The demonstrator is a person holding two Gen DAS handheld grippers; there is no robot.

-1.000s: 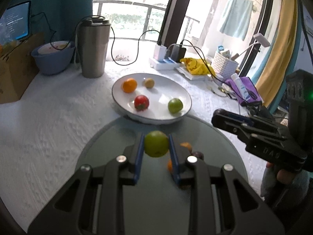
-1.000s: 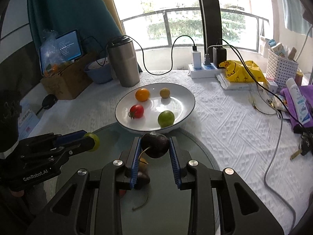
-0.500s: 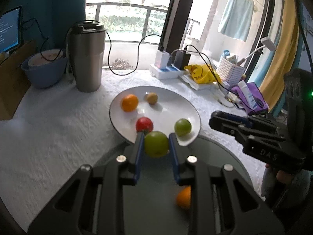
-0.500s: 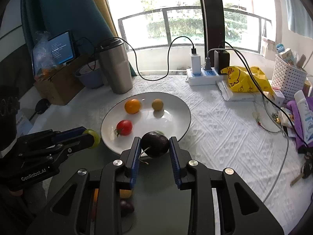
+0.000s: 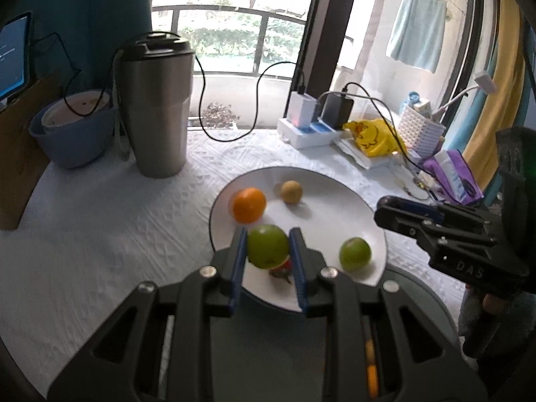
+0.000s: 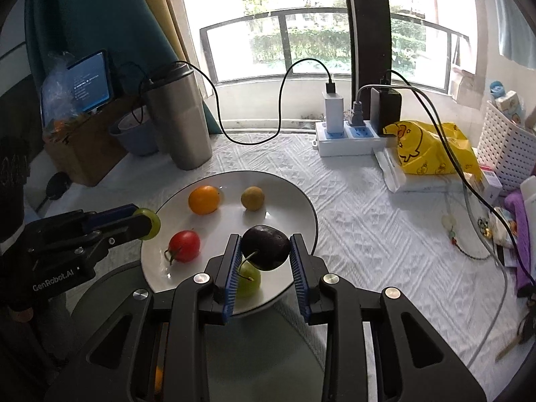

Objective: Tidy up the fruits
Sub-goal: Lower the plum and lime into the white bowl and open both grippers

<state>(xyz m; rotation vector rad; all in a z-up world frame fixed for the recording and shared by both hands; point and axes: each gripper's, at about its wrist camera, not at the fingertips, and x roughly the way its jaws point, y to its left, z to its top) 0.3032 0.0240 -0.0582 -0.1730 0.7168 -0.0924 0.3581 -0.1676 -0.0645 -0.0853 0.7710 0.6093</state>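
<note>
My left gripper (image 5: 268, 251) is shut on a green fruit (image 5: 267, 246) and holds it above the near edge of the white plate (image 5: 335, 181). My right gripper (image 6: 264, 253) is shut on a dark plum (image 6: 266, 247) above the plate's near right part (image 6: 301, 197). On the plate lie an orange (image 5: 249, 204), a small tan fruit (image 5: 291, 192), a green lime (image 5: 355, 254) and a red tomato (image 6: 184, 246), which the held green fruit mostly hides in the left wrist view. Each gripper shows in the other's view: the right (image 5: 385, 212), the left (image 6: 147, 224).
A steel tumbler (image 5: 155, 107) and a blue bowl (image 5: 72, 134) stand behind the plate on the left. A power strip with chargers (image 6: 351, 137), a yellow bag (image 6: 425, 149) and a white basket (image 6: 506, 147) sit at the back right. A grey round tray (image 6: 254, 351) with an orange fruit (image 5: 370, 373) lies under my grippers.
Both grippers have moved forward from over the grey tray to over the white plate, each carrying its fruit. The plate now looks closer.
</note>
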